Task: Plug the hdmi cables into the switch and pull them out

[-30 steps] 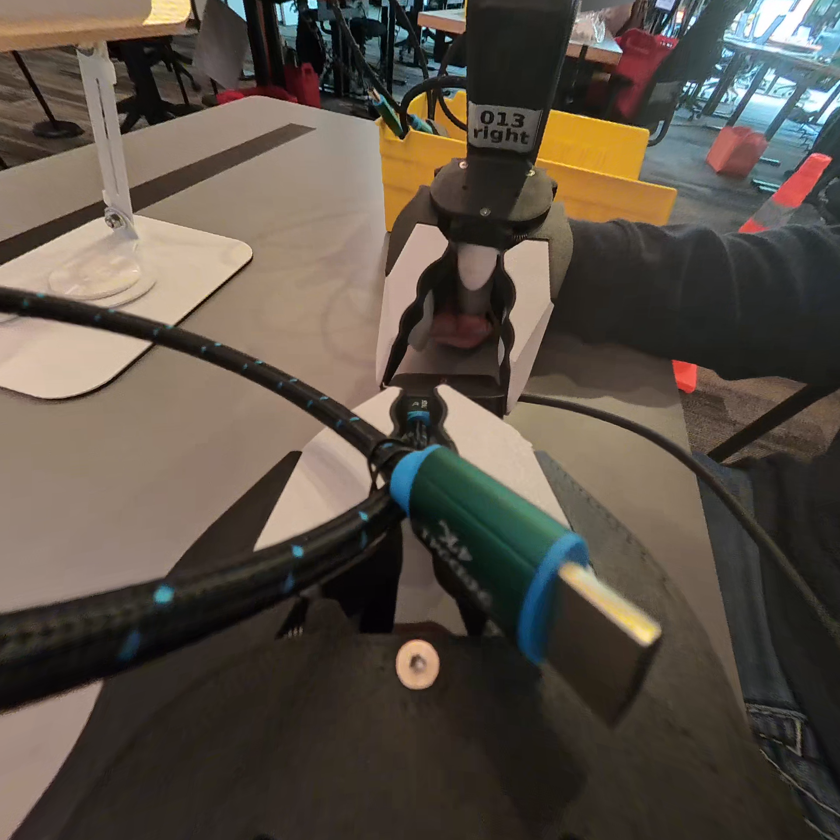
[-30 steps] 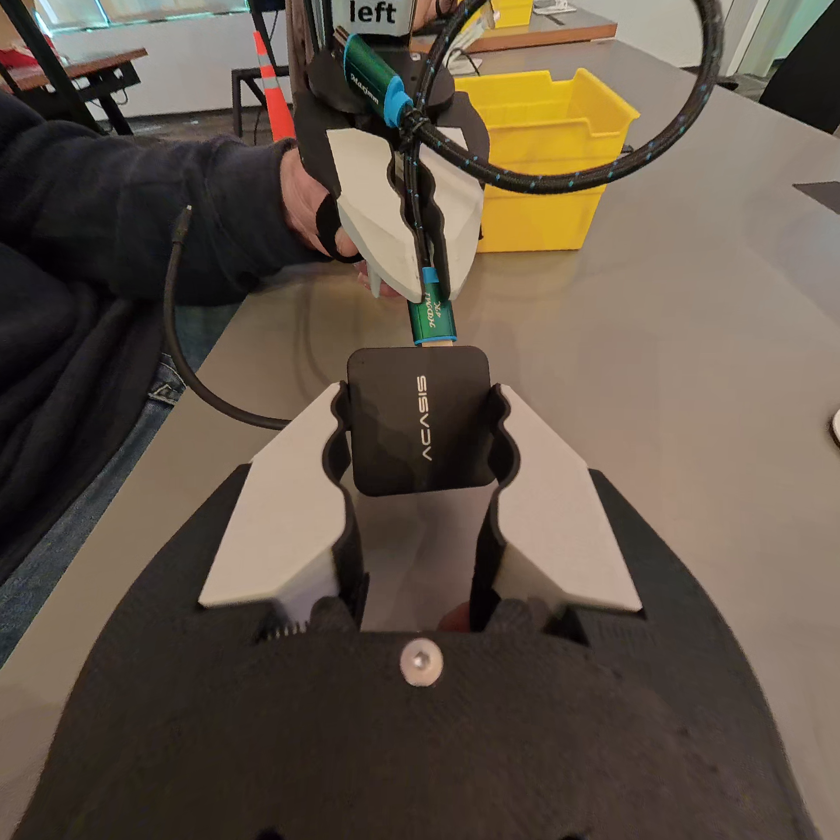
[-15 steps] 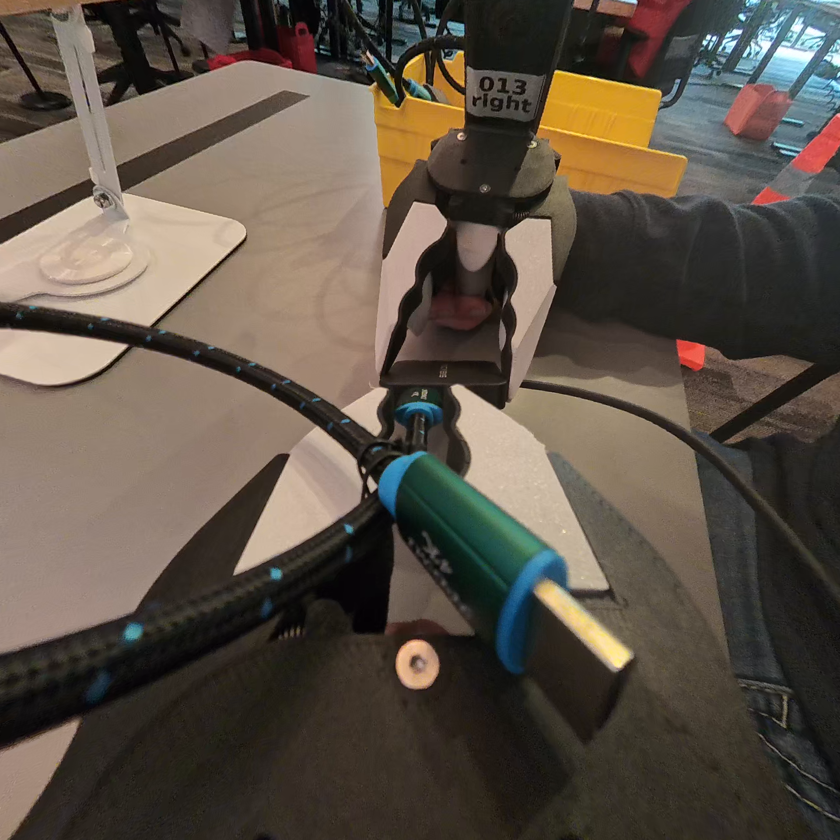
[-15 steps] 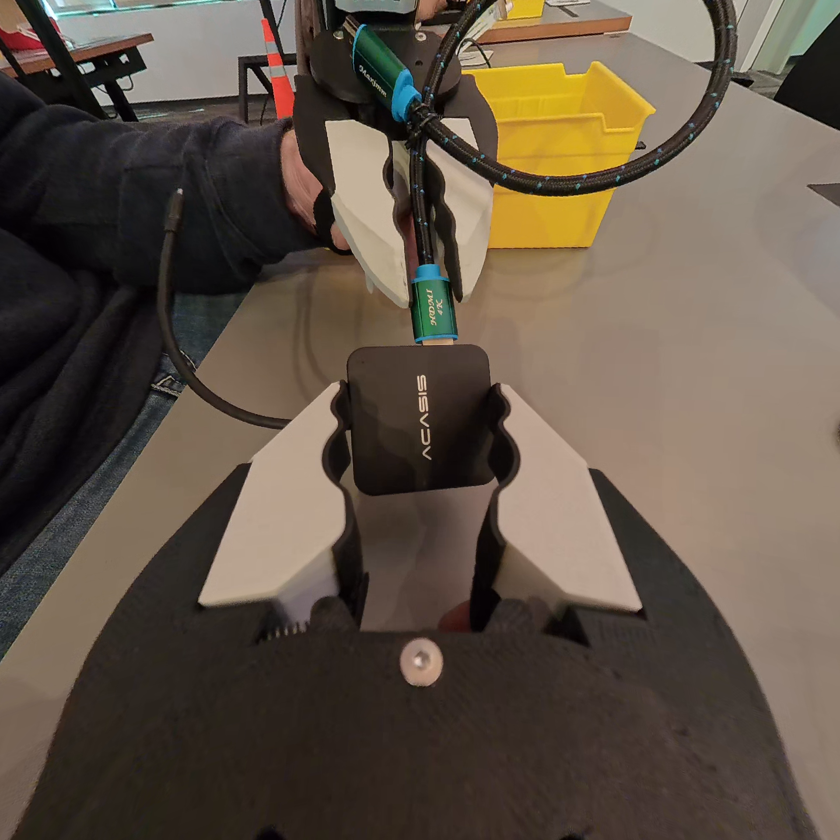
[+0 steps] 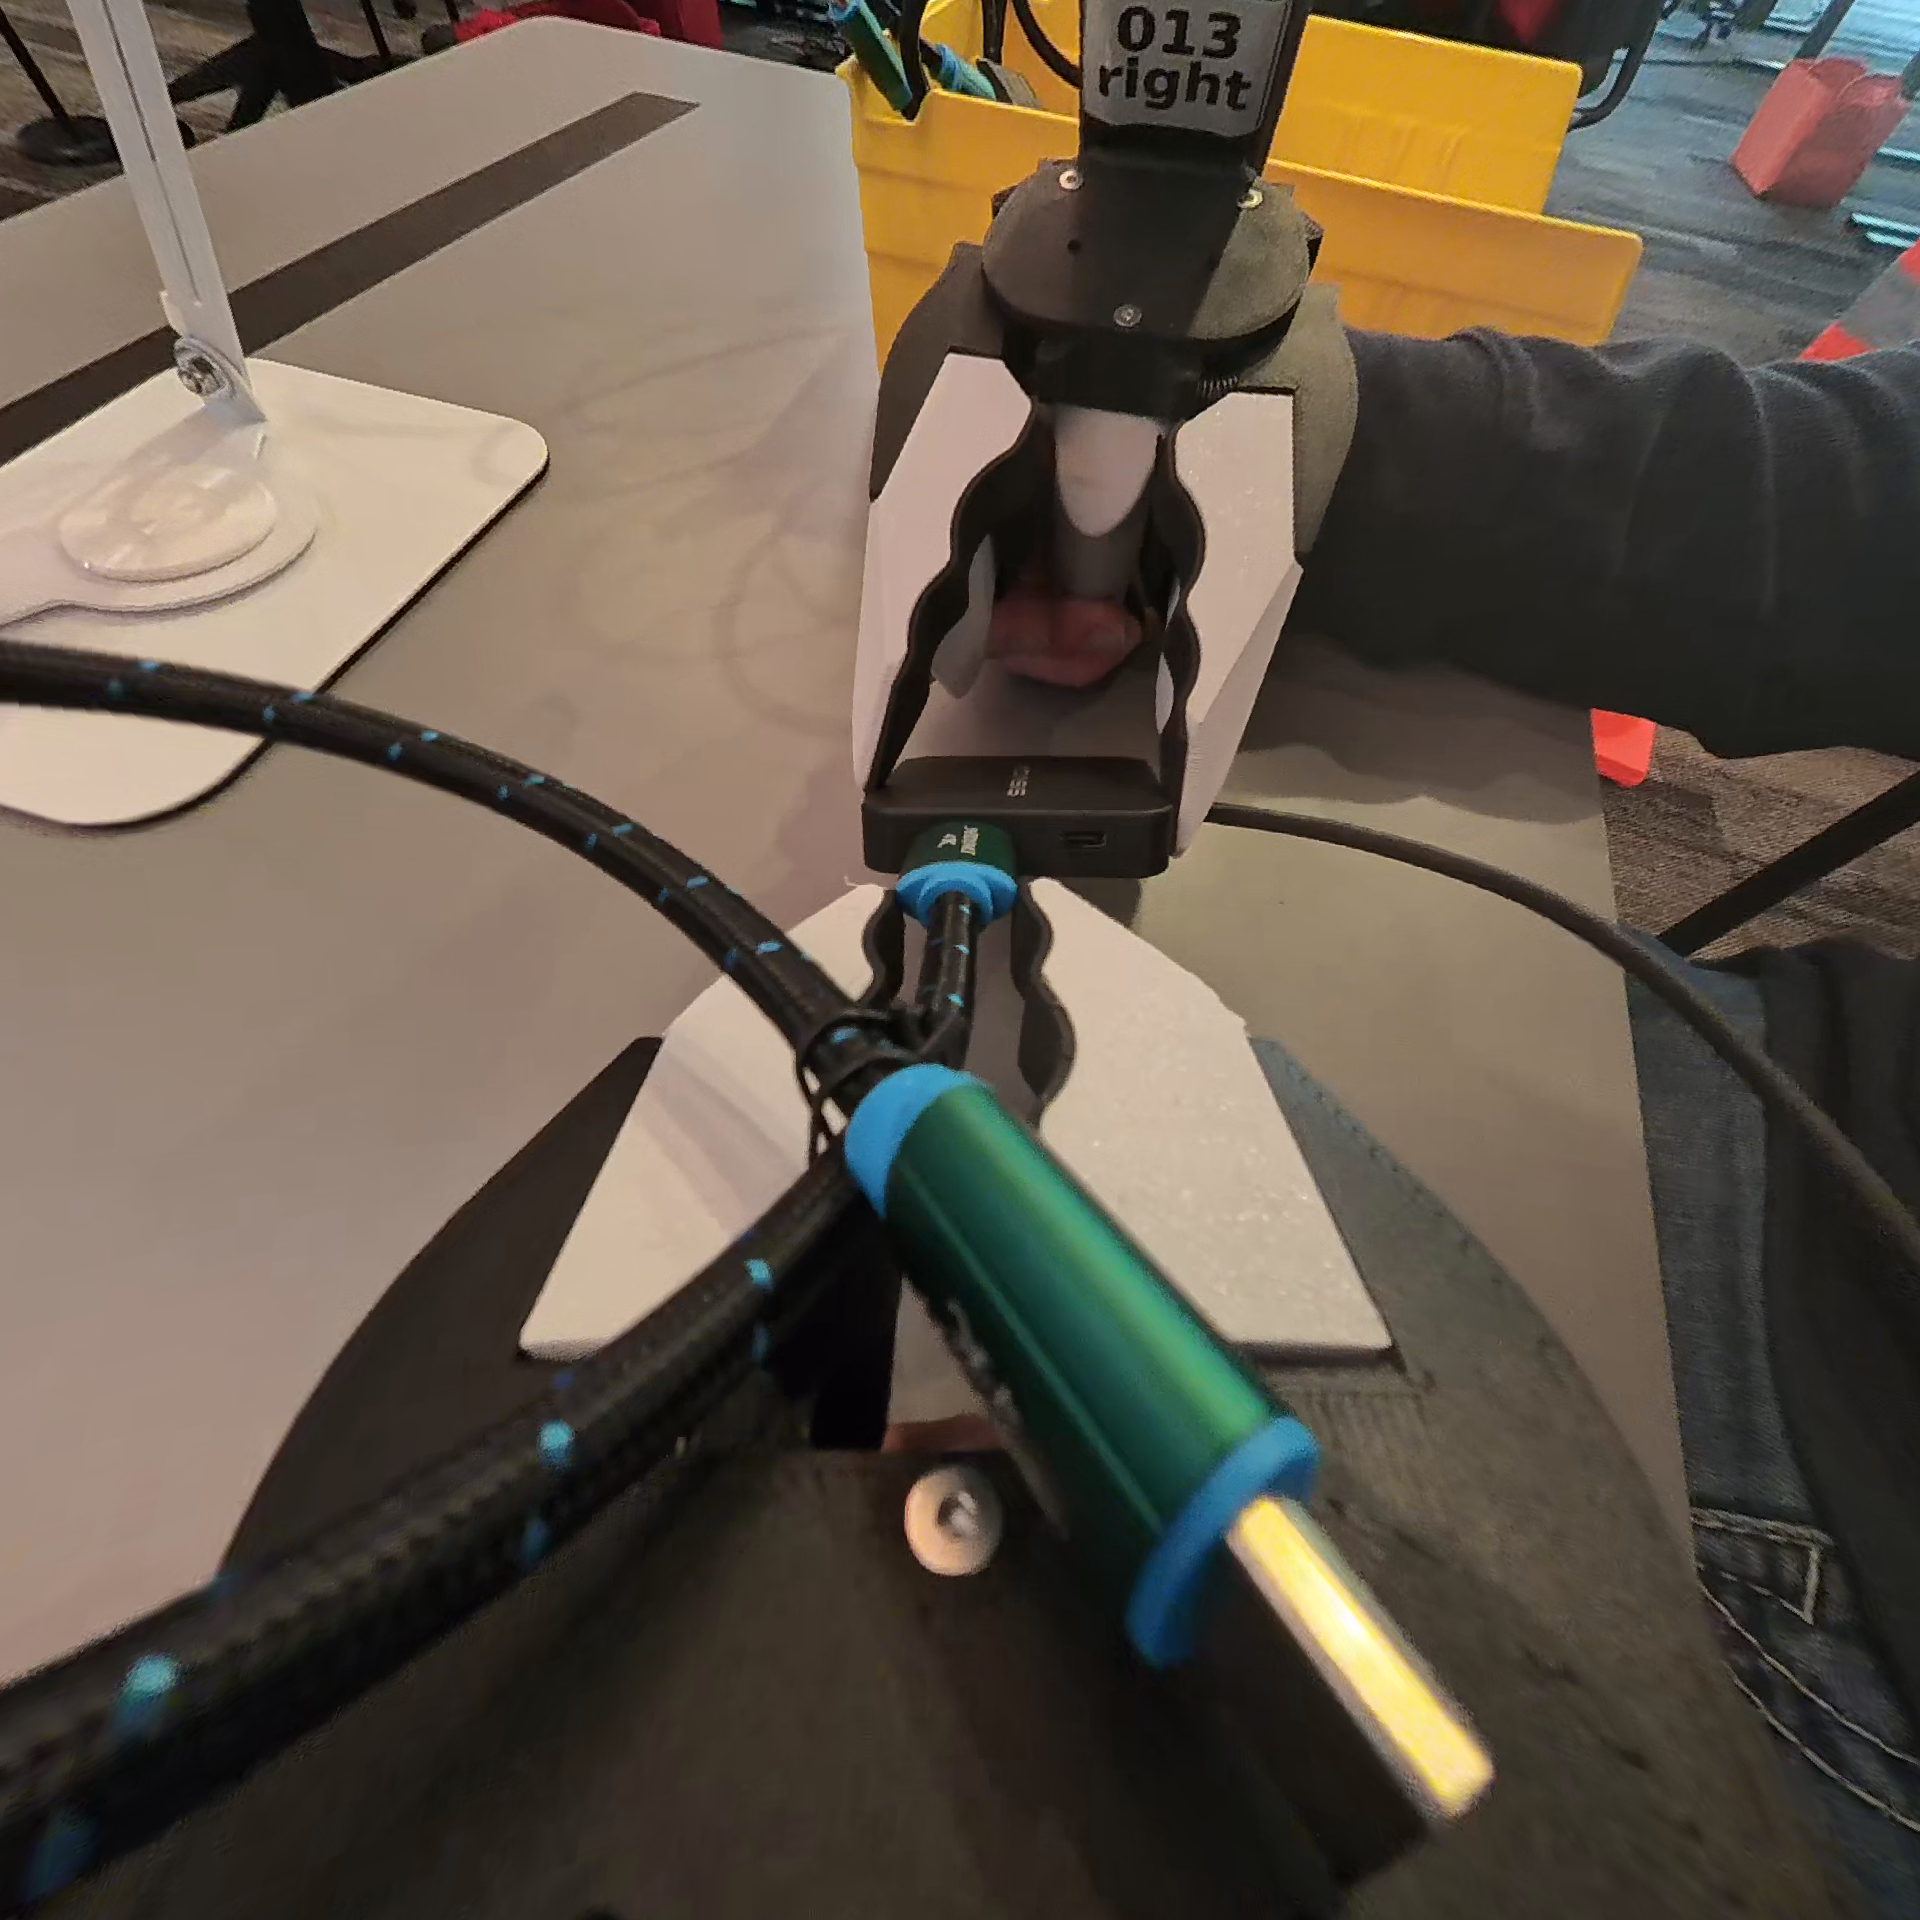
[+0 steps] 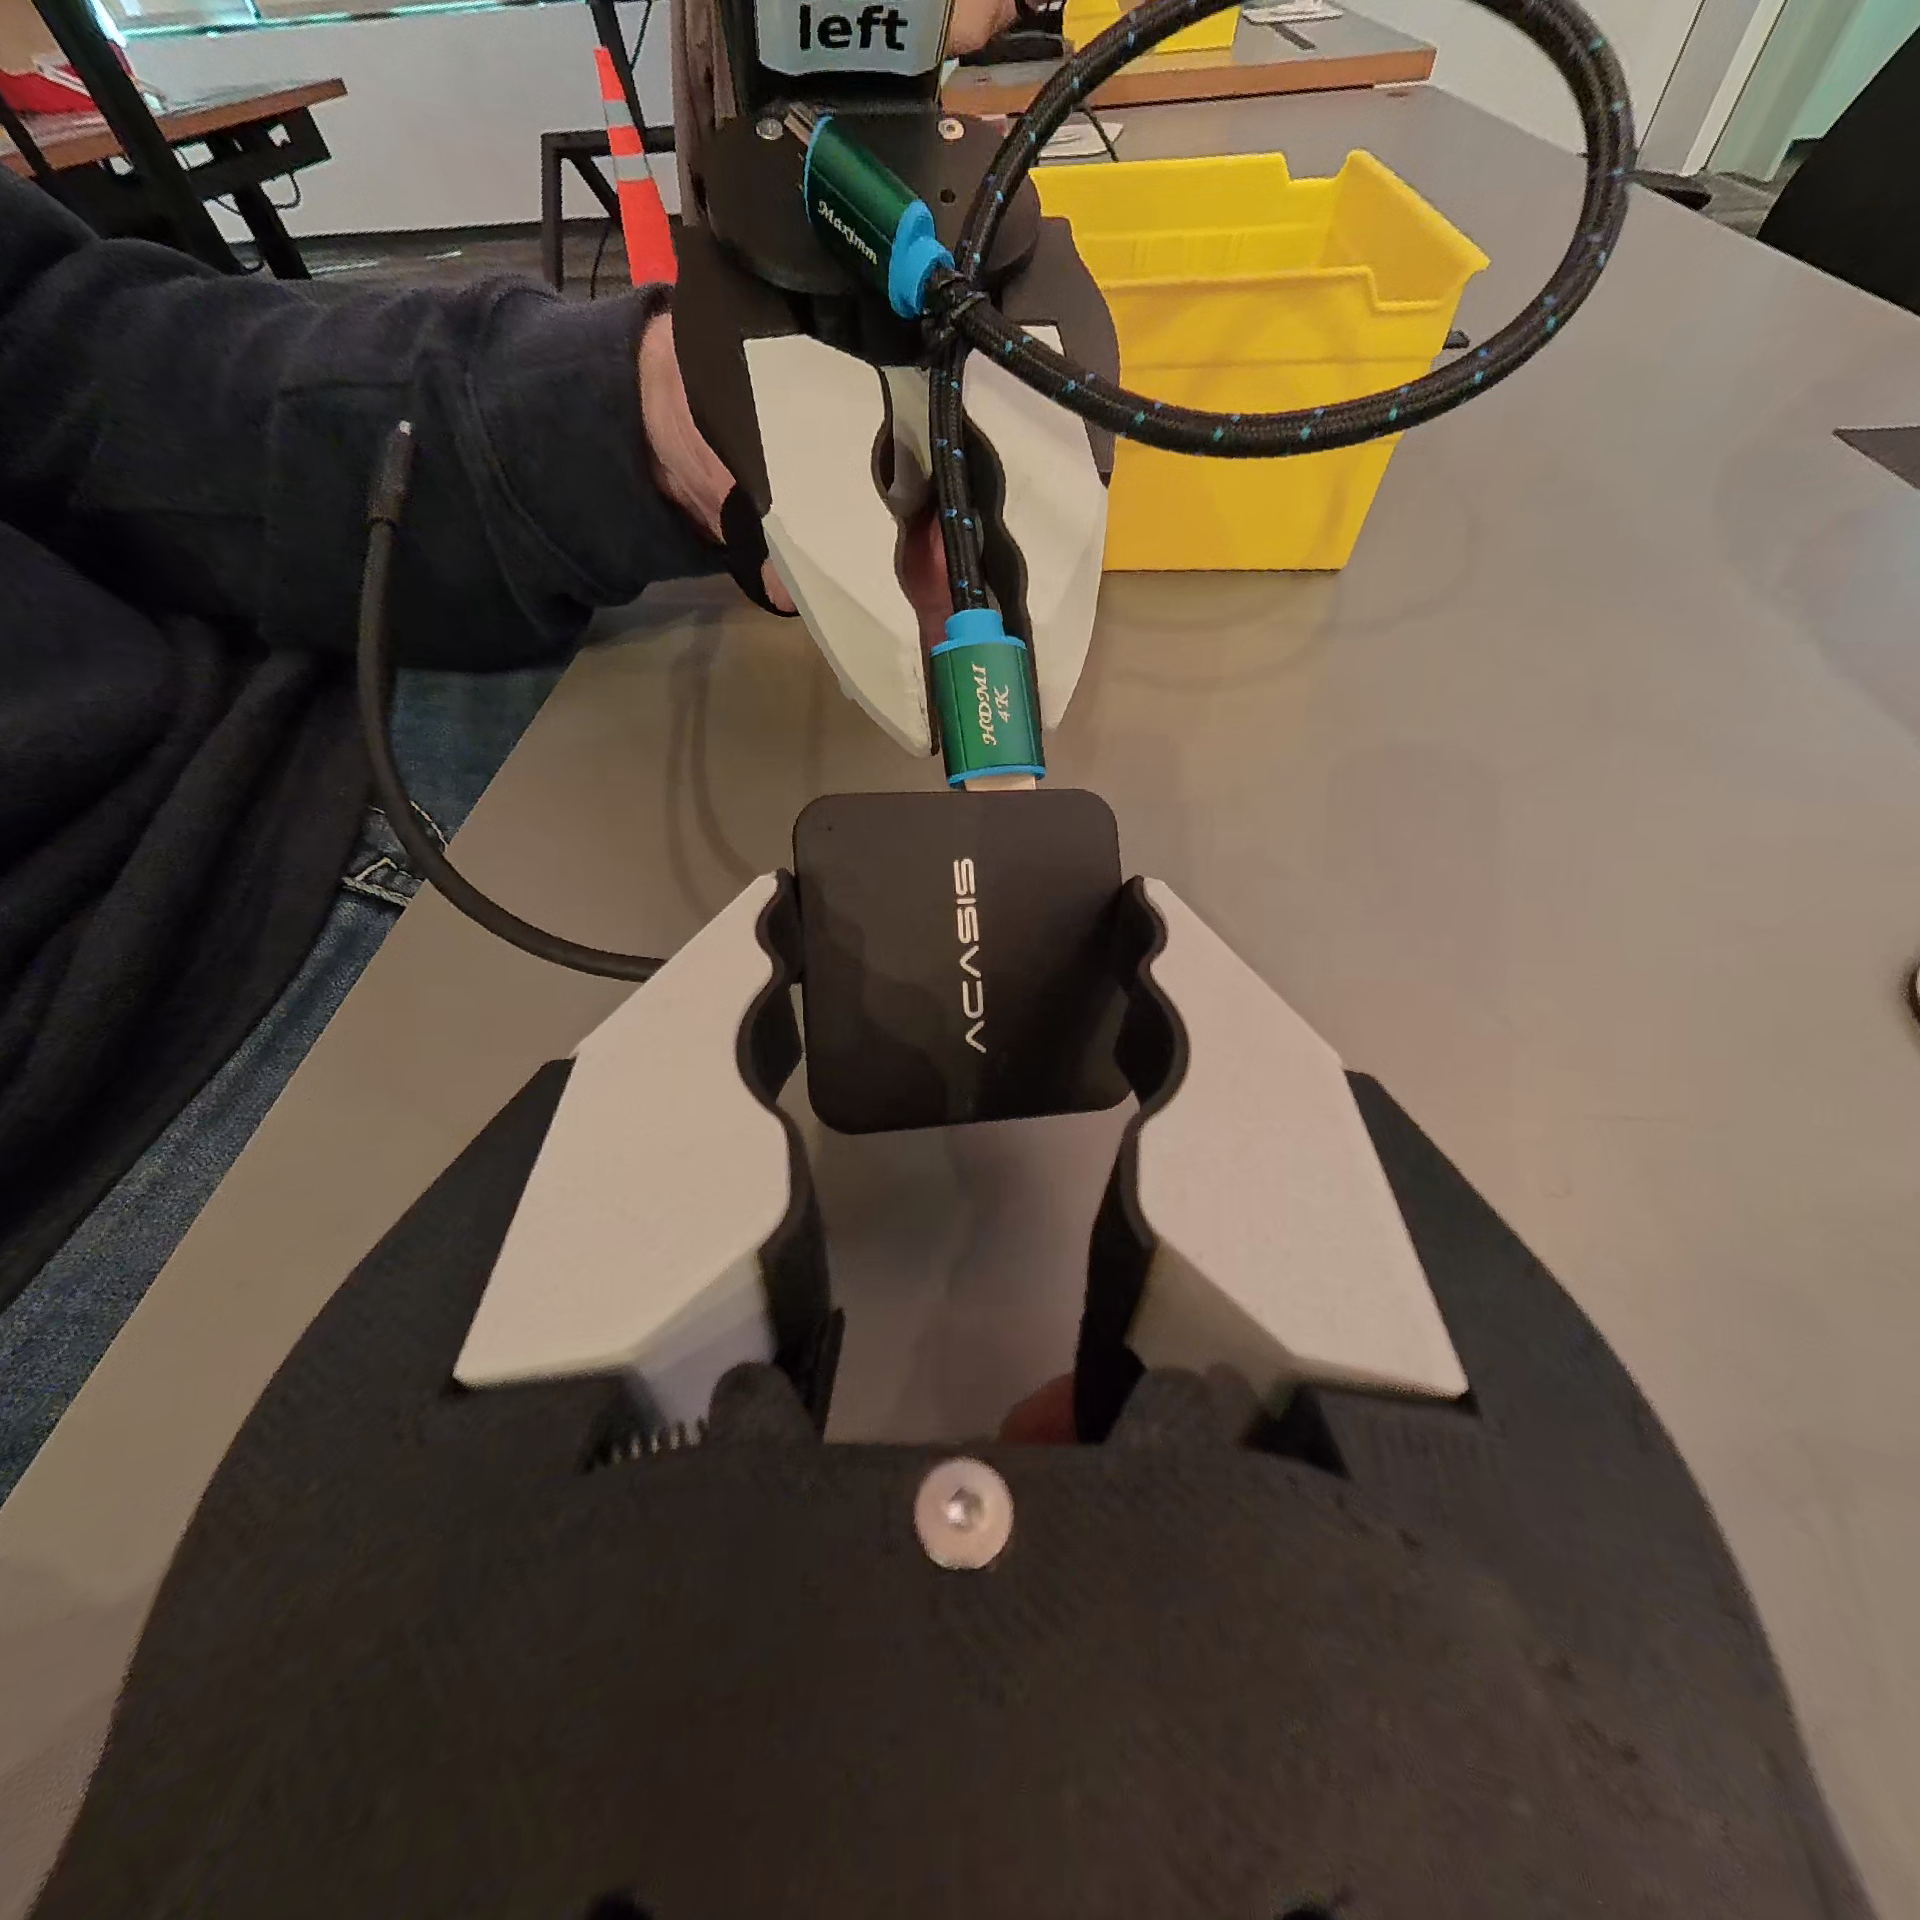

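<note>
With my right gripper point(image 6: 961, 997) clamping the switch point(image 6: 961, 956) mid-frame and my left gripper point(image 5: 951, 935) pinching the cable point(image 5: 948, 956) behind its plug point(image 6: 987, 717), a tilted push could jam the connector.

The plug's point(image 6: 987, 717) metal tip meets the switch point(image 6: 961, 956) edge, but how deep it sits cannot be told. In the left wrist view the free plug point(image 5: 1081, 1340) is blurred close to the lens and covers part of the left gripper point(image 5: 956, 935). The cable point(image 5: 436, 758) runs off the left edge. The thin black cord's point(image 6: 416, 769) join to the switch is hidden behind a finger point(image 6: 665, 1101) of the right gripper point(image 6: 961, 997). The bin point(image 6: 1268, 343) contents are too small to tell.
</note>
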`<state>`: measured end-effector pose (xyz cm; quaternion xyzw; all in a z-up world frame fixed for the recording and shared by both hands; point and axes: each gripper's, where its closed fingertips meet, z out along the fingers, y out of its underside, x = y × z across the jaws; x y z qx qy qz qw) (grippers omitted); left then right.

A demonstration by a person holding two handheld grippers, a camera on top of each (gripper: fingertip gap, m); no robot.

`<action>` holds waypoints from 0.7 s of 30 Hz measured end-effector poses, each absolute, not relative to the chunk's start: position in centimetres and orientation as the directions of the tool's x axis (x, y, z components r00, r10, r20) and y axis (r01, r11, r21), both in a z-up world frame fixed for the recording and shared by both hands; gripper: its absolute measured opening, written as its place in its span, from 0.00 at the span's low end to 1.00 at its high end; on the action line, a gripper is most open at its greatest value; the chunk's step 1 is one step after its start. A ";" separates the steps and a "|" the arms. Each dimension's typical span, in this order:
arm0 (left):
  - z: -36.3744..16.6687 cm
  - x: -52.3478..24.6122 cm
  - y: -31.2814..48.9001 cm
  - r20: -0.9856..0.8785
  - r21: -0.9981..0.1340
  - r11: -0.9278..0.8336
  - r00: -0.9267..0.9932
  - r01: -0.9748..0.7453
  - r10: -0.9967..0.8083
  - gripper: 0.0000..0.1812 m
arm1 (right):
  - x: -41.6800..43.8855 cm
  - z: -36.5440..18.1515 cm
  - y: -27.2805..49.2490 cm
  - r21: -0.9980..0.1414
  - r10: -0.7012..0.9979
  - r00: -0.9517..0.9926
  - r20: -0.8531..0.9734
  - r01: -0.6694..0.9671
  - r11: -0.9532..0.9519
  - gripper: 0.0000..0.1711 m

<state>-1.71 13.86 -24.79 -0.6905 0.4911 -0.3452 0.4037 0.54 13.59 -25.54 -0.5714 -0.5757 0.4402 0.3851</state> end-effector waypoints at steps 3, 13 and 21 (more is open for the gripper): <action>-24.9 -1.7 13.9 0.084 -0.899 -0.194 0.280 -0.392 -0.956 0.11 | 0.6 -25.5 13.6 -0.947 0.997 -0.049 -0.060 0.318 -0.041 0.34; -23.5 -1.8 13.8 0.154 -0.921 -0.235 0.264 -0.311 -0.952 0.12 | 0.5 -25.6 13.5 -0.946 0.997 -0.056 -0.056 0.322 -0.035 0.34; -24.0 -1.7 13.7 0.124 -0.918 -0.212 0.268 -0.334 -0.956 0.11 | 0.6 -25.5 13.5 -0.948 0.997 -0.052 -0.056 0.315 -0.037 0.34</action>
